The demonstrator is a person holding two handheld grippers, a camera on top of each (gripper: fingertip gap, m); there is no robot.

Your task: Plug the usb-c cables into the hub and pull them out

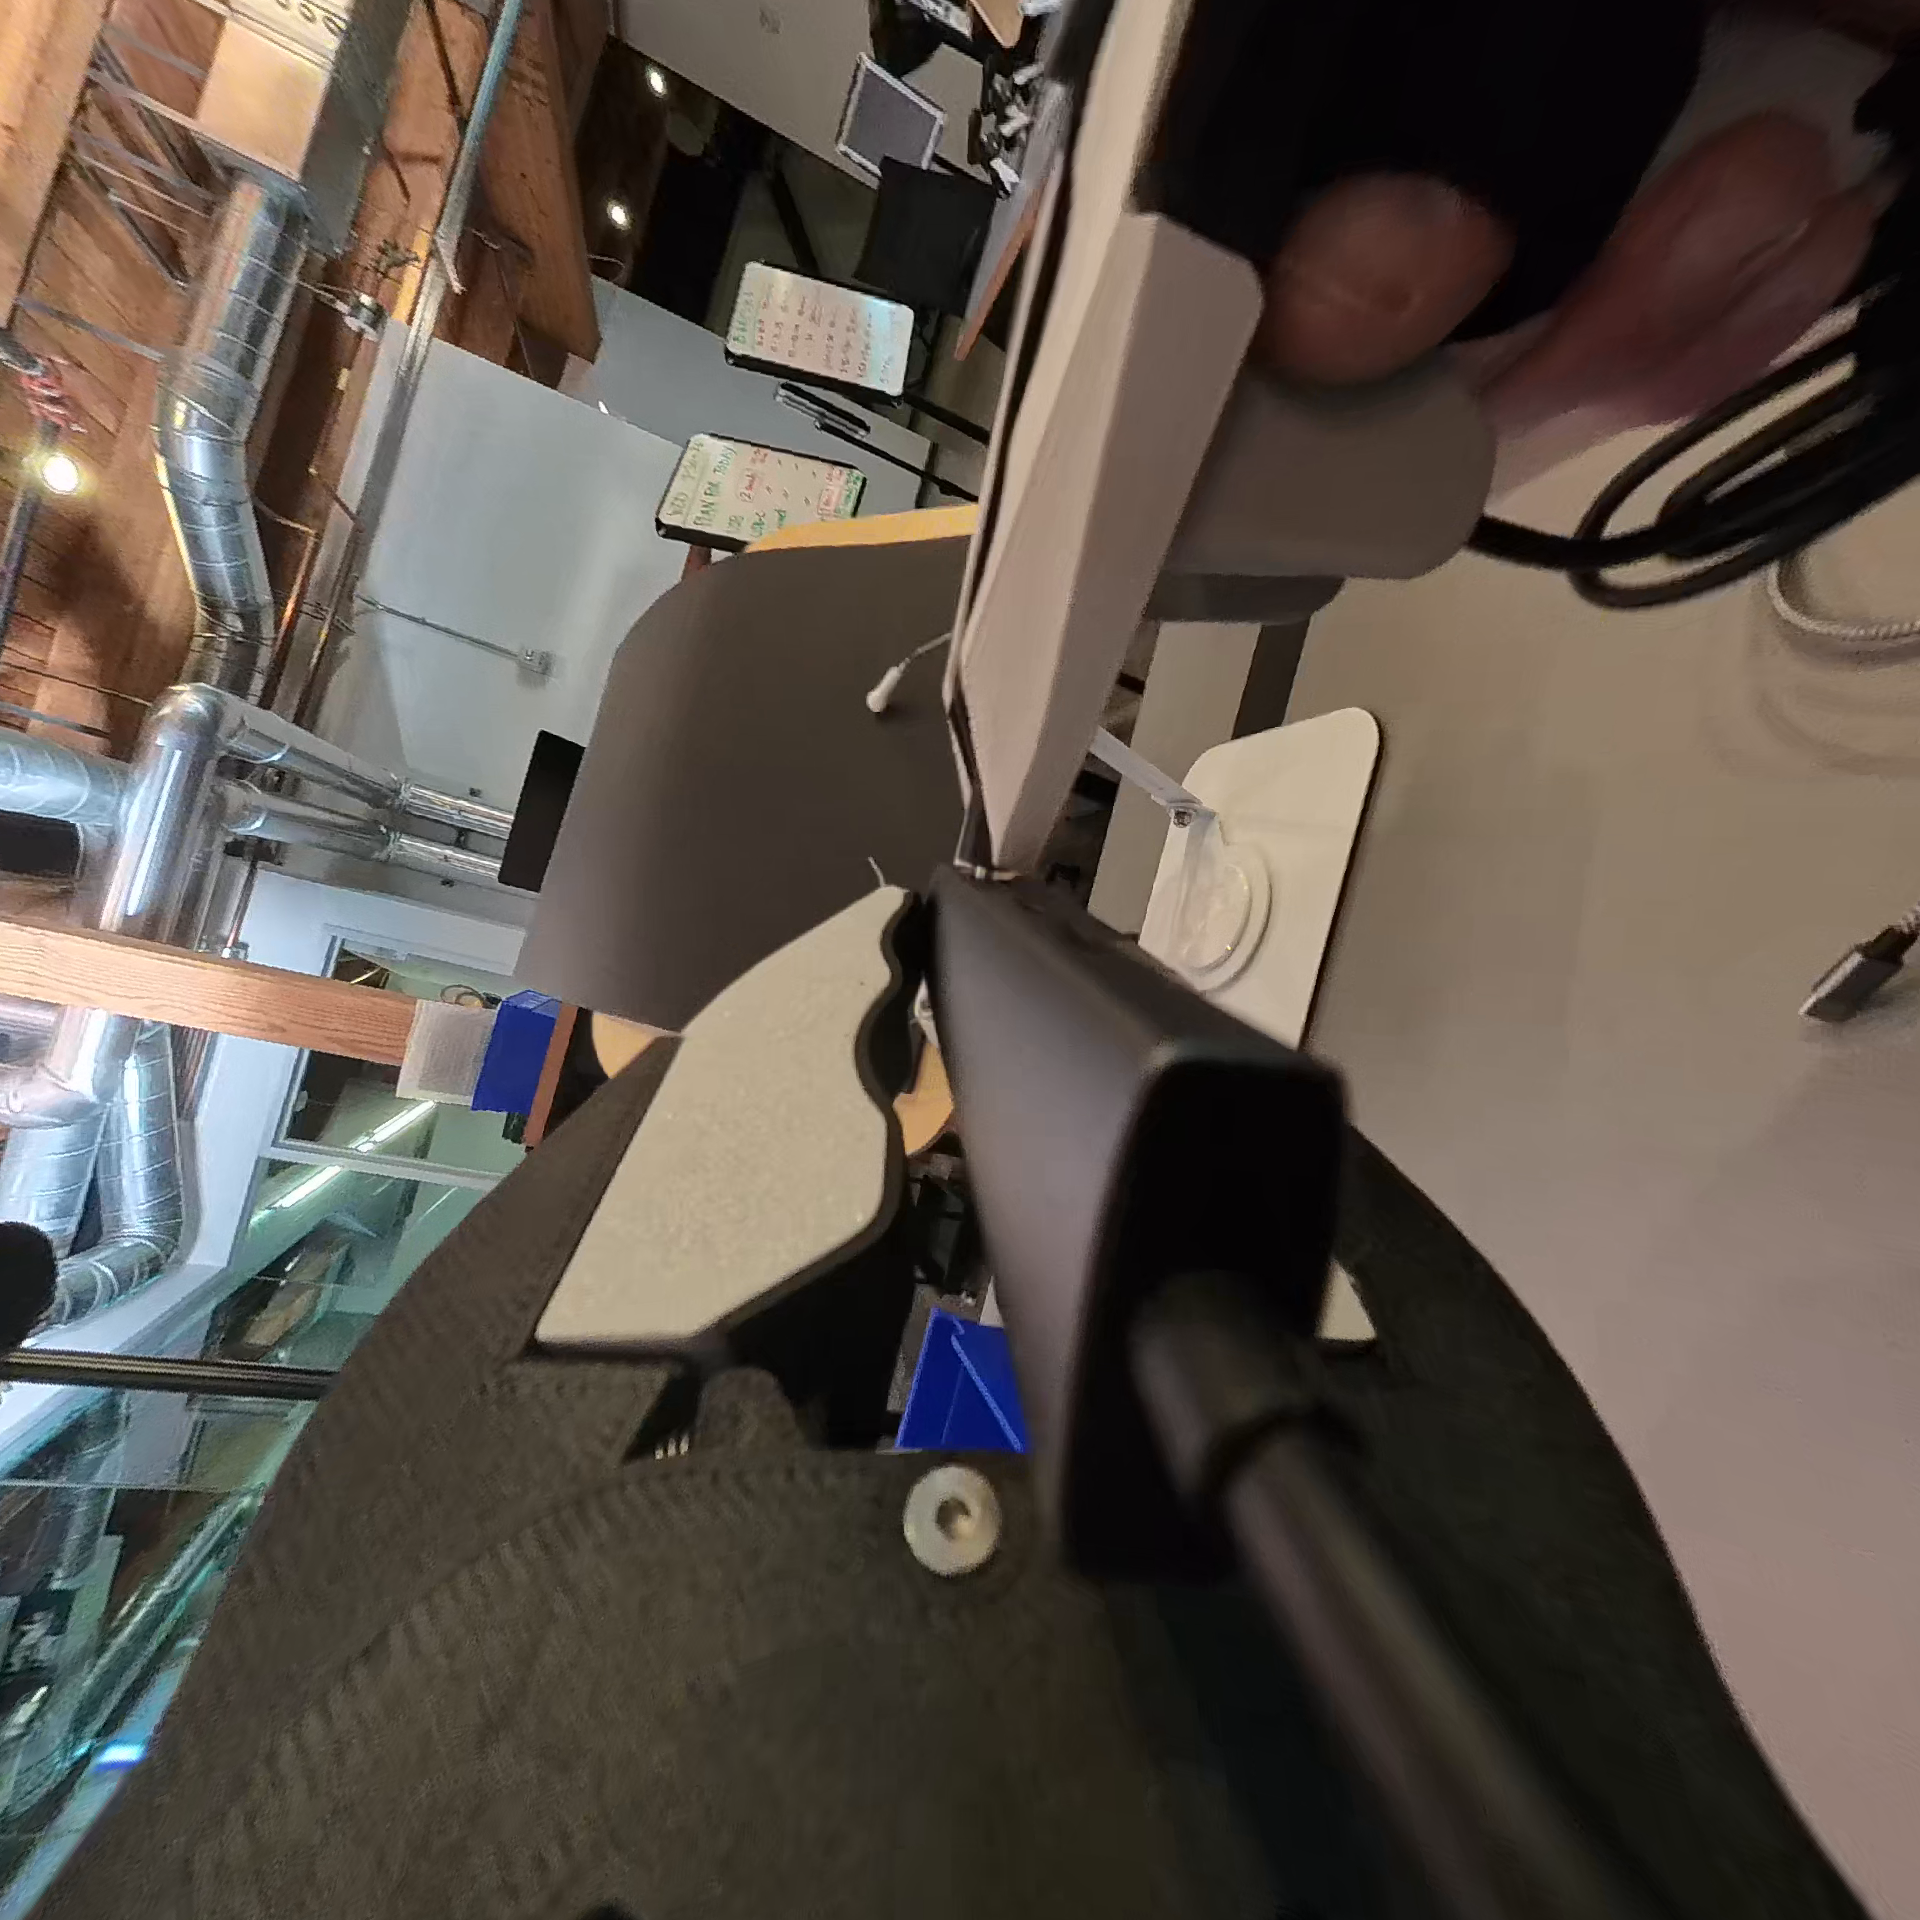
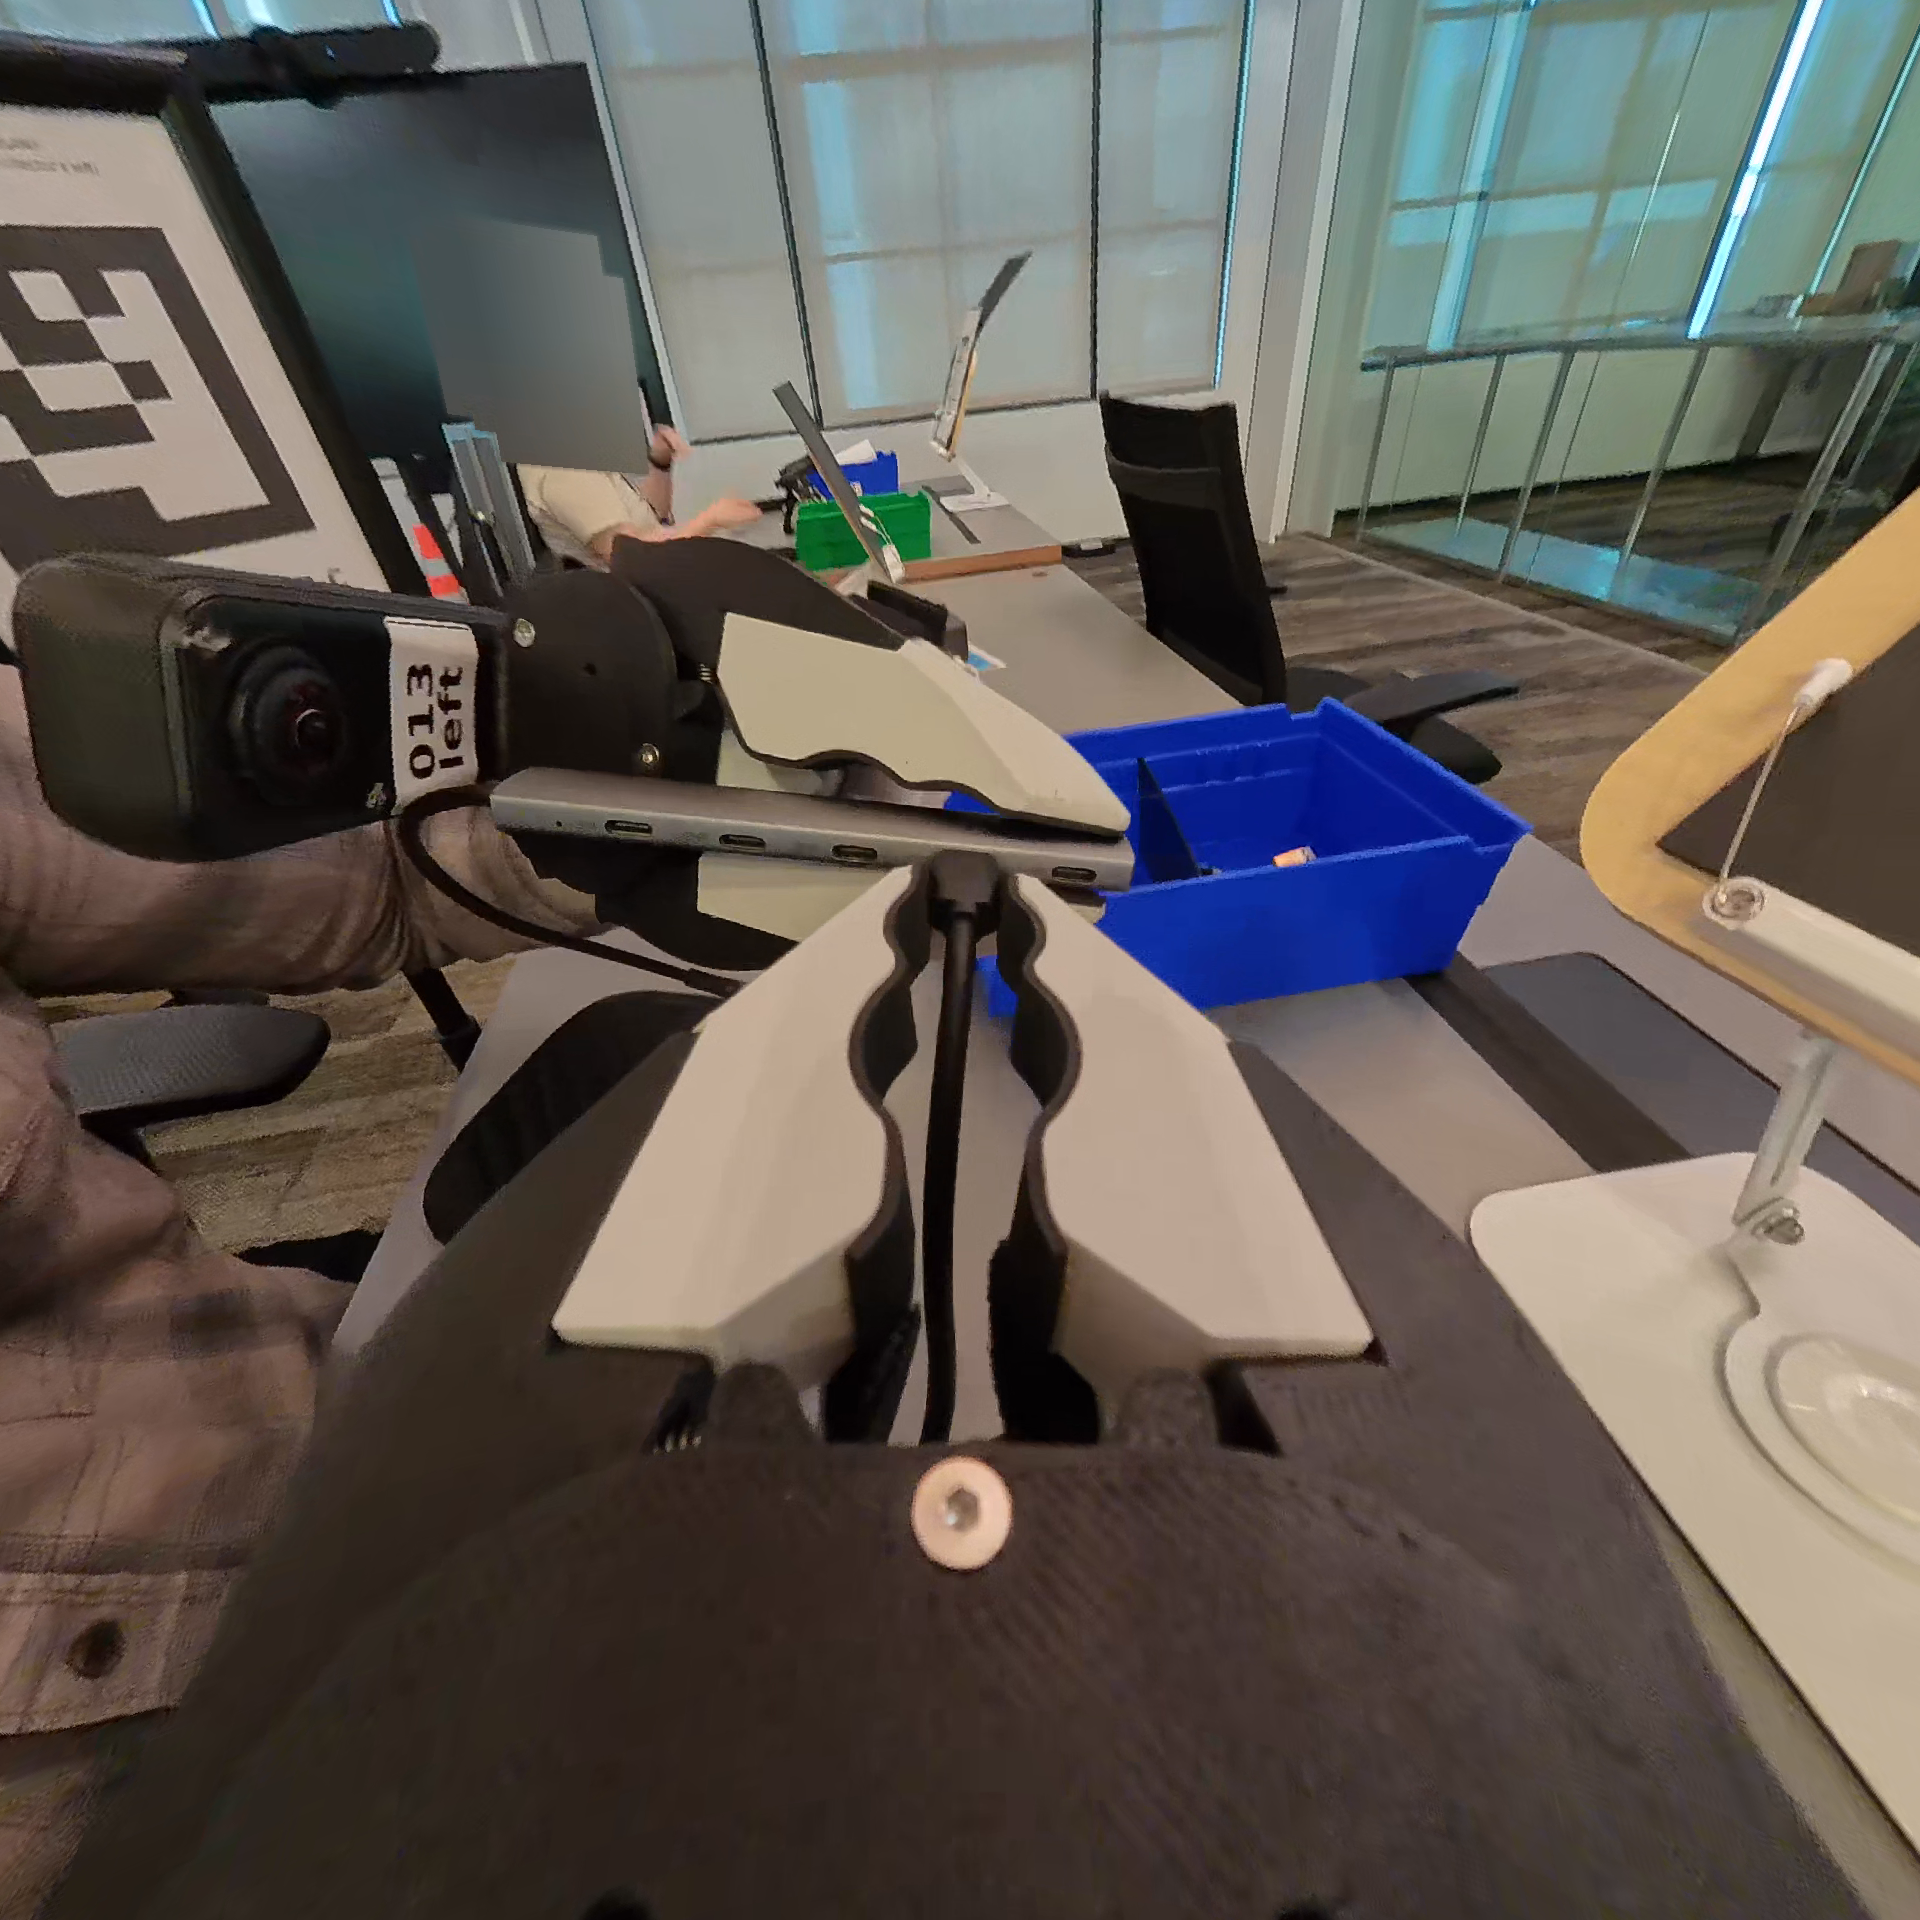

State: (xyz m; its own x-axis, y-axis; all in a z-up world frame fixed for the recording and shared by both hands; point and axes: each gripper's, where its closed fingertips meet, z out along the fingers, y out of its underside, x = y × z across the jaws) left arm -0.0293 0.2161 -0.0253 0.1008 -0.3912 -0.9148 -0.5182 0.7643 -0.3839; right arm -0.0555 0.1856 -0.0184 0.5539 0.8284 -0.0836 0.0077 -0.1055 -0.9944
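Jaws closed: left gripper [image 2: 1081, 831] clamps hub [image 2: 810, 826]; right gripper [image 2: 961, 894] pinches black cable [image 2: 948, 1091].
Plug apparently seated in one port; remaining ports empty, removal pending.

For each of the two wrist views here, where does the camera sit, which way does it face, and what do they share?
Left wrist view: on the left gripper, rolled sideways, looking along the hub clamped in its fingers; a fingertip shows at top.
Right wrist view: on the right gripper, facing the hub's port edge, gripping the black cable; a sleeve shows at left.
Shared: hub, white stand base, blue bin.
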